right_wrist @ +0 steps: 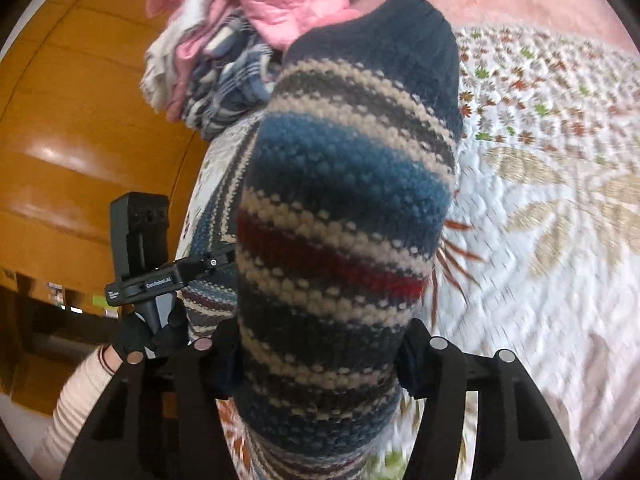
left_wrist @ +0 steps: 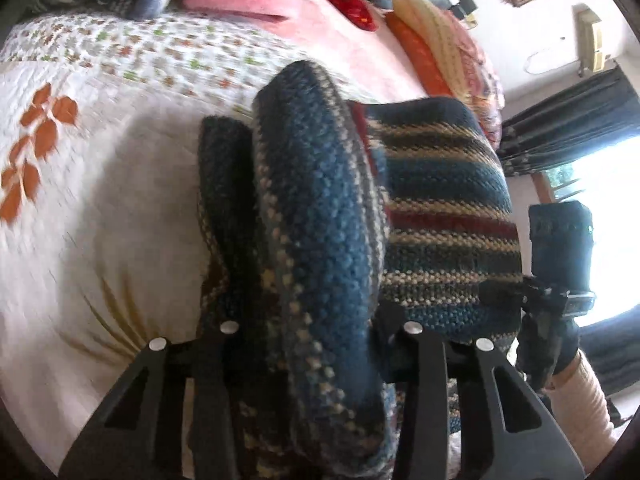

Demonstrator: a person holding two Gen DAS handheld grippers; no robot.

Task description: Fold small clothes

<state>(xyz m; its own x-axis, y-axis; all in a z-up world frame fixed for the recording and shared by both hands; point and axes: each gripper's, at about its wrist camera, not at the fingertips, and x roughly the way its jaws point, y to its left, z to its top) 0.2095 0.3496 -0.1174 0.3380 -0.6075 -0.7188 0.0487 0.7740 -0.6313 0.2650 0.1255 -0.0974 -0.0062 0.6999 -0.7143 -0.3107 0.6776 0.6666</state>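
Knitwear up off the bed: left gripper point(left_wrist: 316, 332) is clamped on a thick bunched fold of the striped knitted garment point(left_wrist: 448, 208), holding it above the white quilted bedspread point(left_wrist: 100, 220). Across on the right, right gripper point(right_wrist: 320, 344) is pinching the same garment, dark ribbed edge pointing away, with the heap of clothes point(right_wrist: 224, 52) lying beyond.

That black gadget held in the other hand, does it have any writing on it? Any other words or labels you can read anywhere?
"GenRobot.AI" – white print on the black arm of the left gripper, right wrist view.
Small white label at that arm's outer end: too small to read.
Nothing readable on the striped knit garment, the quilt, or anywhere in the left wrist view.
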